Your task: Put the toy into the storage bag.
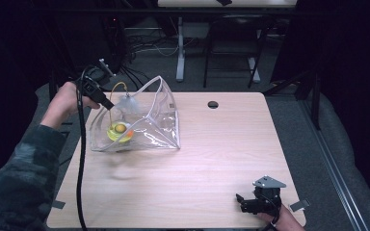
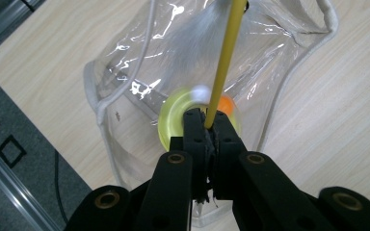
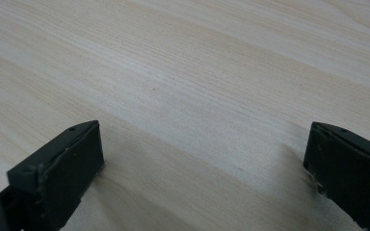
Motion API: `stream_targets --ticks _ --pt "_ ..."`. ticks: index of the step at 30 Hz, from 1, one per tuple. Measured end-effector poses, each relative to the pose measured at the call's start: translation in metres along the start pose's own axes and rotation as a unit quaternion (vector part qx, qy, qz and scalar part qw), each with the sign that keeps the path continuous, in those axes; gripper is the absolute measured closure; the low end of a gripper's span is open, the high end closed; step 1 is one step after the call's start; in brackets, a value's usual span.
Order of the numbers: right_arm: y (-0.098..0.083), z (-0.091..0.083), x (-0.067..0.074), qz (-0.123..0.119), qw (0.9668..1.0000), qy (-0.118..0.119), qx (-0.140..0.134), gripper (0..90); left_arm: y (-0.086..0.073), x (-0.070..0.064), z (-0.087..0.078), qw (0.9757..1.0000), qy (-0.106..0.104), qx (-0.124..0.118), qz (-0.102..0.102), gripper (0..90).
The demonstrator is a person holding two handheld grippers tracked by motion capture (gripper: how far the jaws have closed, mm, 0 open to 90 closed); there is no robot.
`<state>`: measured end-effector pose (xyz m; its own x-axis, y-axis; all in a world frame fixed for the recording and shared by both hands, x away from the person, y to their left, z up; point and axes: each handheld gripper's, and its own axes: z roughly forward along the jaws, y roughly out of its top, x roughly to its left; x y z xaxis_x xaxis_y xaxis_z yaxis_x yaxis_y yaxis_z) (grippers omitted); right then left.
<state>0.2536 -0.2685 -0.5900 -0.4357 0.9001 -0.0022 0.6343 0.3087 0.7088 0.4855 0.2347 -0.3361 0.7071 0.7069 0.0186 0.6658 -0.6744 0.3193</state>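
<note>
A clear plastic bag (image 1: 147,122) sits in the left half of the high view on the wooden bench (image 1: 212,163), its mouth propped open toward the upper left. Inside it, low at the left, lies a yellow ring-shaped toy (image 1: 119,131) with a small orange bit beside it; what the orange bit is cannot be made out through the shiny plastic.

The left tongs (image 1: 110,107) sit at the bag's mouth, clamped tight on a thin yellow rod (image 2: 225,57). In the left gripper view the rod runs from the closed jaws up to the top edge of the frame, past a blurred grey tuft (image 2: 192,41) whose shape is hard to read. The rod's upper end is cut off there.

The right tongs (image 1: 250,202) are at the lower right of the high view, low over bare wood, jaws spread wide with nothing between them.
</note>
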Motion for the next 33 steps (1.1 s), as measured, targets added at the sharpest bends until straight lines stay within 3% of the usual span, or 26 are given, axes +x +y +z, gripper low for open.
stream_targets --ticks 20,33 --pt "0.000 0.000 0.000 -0.001 1.0000 0.001 0.000 0.0 0.015 -0.003 0.026 0.9998 -0.017 0.004 -0.005 87.7" --pt "0.000 0.000 0.000 -0.001 1.0000 0.002 0.000 0.0 0.014 0.000 0.045 0.9995 -0.025 0.014 -0.011 87.7"
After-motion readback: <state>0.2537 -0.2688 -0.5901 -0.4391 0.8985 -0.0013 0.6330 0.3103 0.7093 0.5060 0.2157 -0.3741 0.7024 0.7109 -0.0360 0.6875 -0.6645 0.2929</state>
